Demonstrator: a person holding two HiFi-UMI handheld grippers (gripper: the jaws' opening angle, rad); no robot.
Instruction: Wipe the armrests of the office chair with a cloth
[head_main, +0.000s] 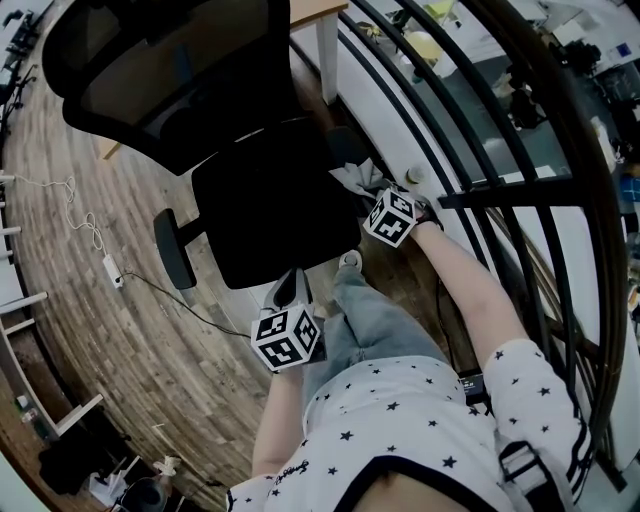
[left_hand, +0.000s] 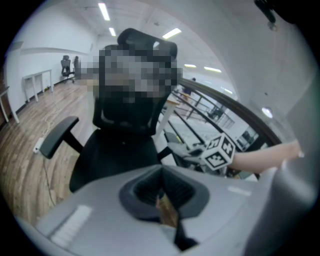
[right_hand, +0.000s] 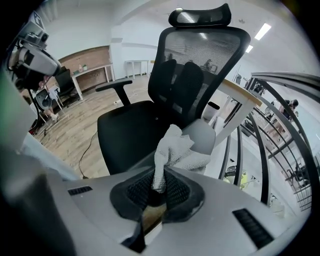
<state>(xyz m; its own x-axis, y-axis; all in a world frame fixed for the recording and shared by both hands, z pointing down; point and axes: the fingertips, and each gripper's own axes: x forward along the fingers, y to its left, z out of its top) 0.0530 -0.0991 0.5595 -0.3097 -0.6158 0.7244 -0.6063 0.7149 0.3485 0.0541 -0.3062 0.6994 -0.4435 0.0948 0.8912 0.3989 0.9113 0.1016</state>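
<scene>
A black mesh-back office chair (head_main: 270, 200) stands in front of me on the wood floor. Its left armrest (head_main: 175, 248) sticks out bare, also visible in the left gripper view (left_hand: 59, 136). My right gripper (right_hand: 159, 185) is shut on a white cloth (right_hand: 175, 150), which is draped over the grey pad of the right armrest (right_hand: 206, 136). From the head view, the right gripper (head_main: 368, 190) holds the cloth (head_main: 355, 178) at the seat's right side. My left gripper (head_main: 290, 290) hovers at the seat's front edge, jaws together, holding nothing (left_hand: 161, 192).
A black curved railing (head_main: 480, 190) runs close along the chair's right side. Behind the chair stands a white desk leg (head_main: 327, 50). A power strip with its cable (head_main: 112, 270) lies on the floor to the left. My jeans leg (head_main: 370, 320) is just below the seat.
</scene>
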